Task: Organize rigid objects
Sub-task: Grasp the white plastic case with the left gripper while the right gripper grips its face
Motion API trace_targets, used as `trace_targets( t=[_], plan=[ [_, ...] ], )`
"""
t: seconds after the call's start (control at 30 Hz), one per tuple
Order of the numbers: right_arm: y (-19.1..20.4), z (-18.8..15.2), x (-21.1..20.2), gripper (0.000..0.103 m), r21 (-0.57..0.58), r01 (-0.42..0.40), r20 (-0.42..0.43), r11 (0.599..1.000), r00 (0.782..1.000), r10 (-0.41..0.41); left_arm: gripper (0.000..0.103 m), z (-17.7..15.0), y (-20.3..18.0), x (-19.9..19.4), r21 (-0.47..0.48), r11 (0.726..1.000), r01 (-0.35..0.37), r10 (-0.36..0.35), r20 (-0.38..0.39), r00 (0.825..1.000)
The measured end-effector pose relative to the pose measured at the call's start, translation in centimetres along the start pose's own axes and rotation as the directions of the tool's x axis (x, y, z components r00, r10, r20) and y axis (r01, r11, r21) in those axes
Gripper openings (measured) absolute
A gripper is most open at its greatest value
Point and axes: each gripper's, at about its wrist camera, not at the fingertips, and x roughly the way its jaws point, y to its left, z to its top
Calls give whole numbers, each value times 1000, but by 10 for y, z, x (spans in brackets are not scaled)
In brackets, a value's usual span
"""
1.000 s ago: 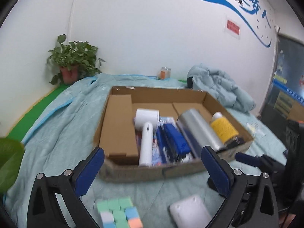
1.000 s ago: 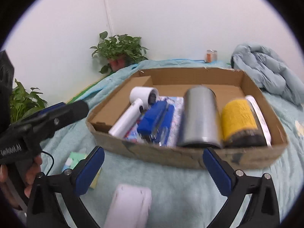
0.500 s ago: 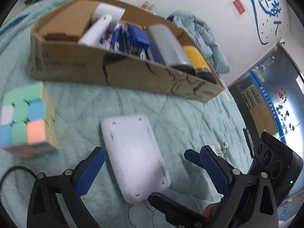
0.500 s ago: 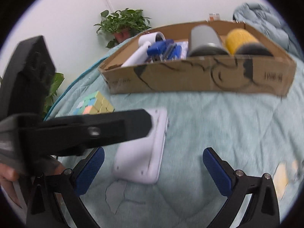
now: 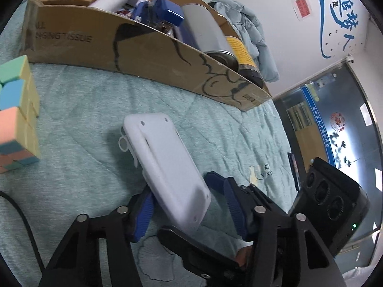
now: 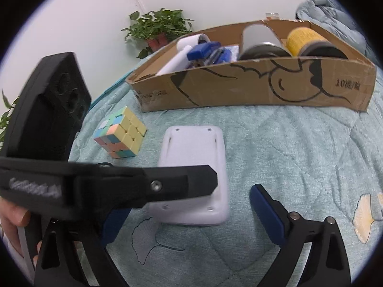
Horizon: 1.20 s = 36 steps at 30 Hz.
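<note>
Teal quilted blanket [image 6: 299,155] spreads beneath a cardboard box [image 6: 263,83] by white walls; the left tool [image 5: 189,205], just closing, straddles a white case [image 5: 165,162]; the right tool [image 6: 191,217] gapes.

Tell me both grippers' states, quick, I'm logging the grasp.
Left gripper: open, just closing around the white device, not clamped yet.
Right gripper: open, just closing slightly, holding nothing.
</note>
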Motion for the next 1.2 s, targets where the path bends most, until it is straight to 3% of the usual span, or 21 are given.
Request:
trace_targets(
  t=[0.17, 0.23, 0.5, 0.53, 0.57, 0.93, 1.2],
  plan=[
    [-4, 0, 2, 94, 37, -7, 4, 999, 1000, 6, 38, 0, -4, 4, 16, 1000, -22, 22, 13, 1000],
    [-5, -1, 1, 93, 44, -11, 9, 999, 1000, 11, 27, 0, -2, 3, 12, 999, -30, 30, 16, 999],
    [-5, -5, -2, 84, 44, -20, 18, 999, 1000, 19, 27, 0, 1, -3, 40, 997, -60, 59, 45, 997],
    [-4, -5, -2, 79, 39, -21, 16, 999, 1000, 20, 25, 0, -2, -6, 62, 995, -81, 77, 60, 995],
    [-3, -6, -2, 65, 34, -18, 13, 999, 1000, 17, 24, 0, -3, -8, 72, 993, -90, 85, 68, 994],
    [-10, -6, -5, 64, 76, -56, 6, 996, 998, 56, 15, 1, -17, -20, 136, 986, -93, 80, 100, 992],
    [-3, 6, -28, 64, 52, -60, 100, 997, 993, 55, 13, 14, -44, -42, 194, 978, -74, 43, 162, 986]
  ],
)
